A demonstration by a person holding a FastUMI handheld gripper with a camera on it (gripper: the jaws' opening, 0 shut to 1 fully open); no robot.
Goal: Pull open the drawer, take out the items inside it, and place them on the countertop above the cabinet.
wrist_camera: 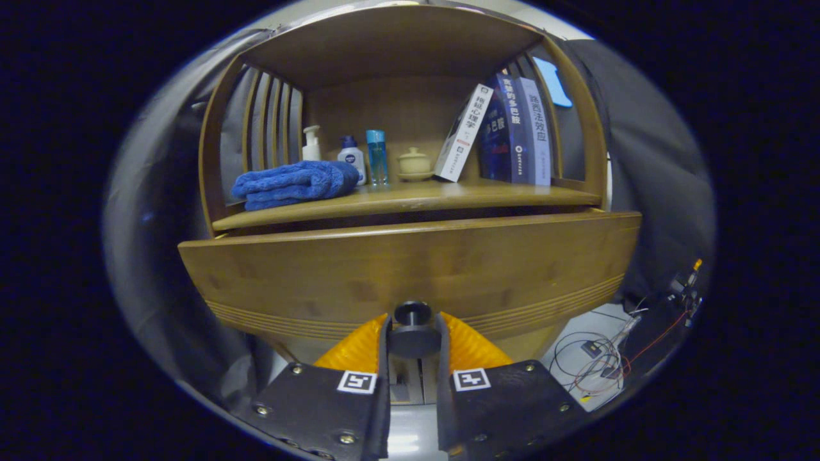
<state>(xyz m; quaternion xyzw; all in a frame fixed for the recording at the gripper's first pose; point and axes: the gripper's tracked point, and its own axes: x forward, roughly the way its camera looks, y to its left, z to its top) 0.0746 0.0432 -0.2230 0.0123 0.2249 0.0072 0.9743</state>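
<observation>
Gripper view: your hand-held gripper (413, 339) is clenching the drawer knob (413, 315) between both fingers, and the drawer front (410, 269) is standing slightly proud of the cabinet. The opening step is underway; next, a straight pull toward you. The drawer's contents are lying hidden. Beyond, the table (410, 197) is carrying a blue towel (295, 182), bottles and books.

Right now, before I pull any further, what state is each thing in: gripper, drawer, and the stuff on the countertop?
gripper: shut on the drawer knob, a finger on each side.
drawer: pulled slightly out, a dark gap above its front; contents hidden.
blue towel: folded, lying on the countertop.
pump bottle: upright.
two blue-capped bottles: upright.
lidded cup: lid on, on a saucer.
books: standing, the leftmost one leaning.
</observation>
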